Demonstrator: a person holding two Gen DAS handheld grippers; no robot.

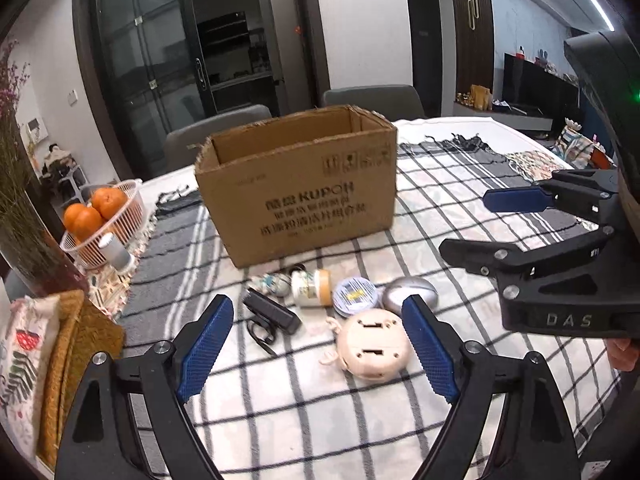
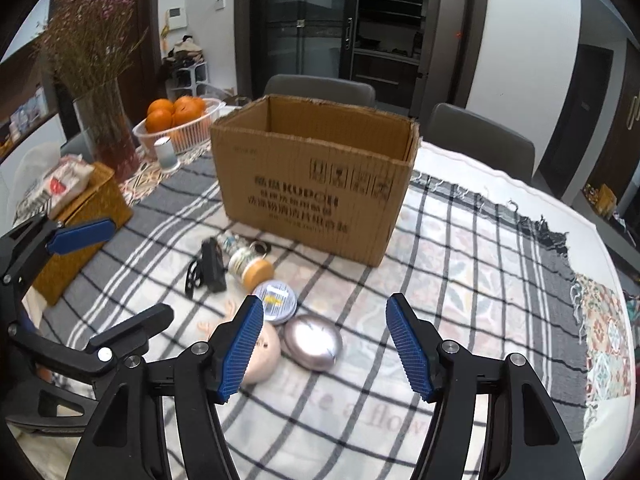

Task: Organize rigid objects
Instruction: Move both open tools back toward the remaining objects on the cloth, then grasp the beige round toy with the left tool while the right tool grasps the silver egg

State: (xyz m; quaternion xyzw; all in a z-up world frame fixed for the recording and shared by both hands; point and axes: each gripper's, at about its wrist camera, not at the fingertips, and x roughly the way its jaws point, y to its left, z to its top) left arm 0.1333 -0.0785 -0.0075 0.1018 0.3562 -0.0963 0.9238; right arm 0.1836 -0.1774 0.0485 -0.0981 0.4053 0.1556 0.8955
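Note:
An open cardboard box (image 1: 298, 184) (image 2: 316, 184) stands on the checked tablecloth. In front of it lie small items: a black device with a strap (image 1: 272, 312) (image 2: 212, 266), a small jar with an orange lid (image 1: 312, 288) (image 2: 250, 268), a round tin (image 1: 355, 295) (image 2: 276, 300), a silver oval case (image 1: 410, 293) (image 2: 314, 342), a beige round toy (image 1: 374, 344) (image 2: 264, 350) and a small patterned bottle (image 1: 274, 282) (image 2: 230, 242). My left gripper (image 1: 318, 344) is open above the items. My right gripper (image 2: 324, 346) is open over the silver case; it also shows in the left wrist view (image 1: 466, 224).
A plastic basket of oranges (image 1: 106, 220) (image 2: 180, 122), a small grey cylinder (image 2: 166, 154), a vase of dried flowers (image 2: 106, 128) and a woven tissue box (image 2: 86, 216) stand at the left. Chairs (image 2: 478, 140) stand behind the table.

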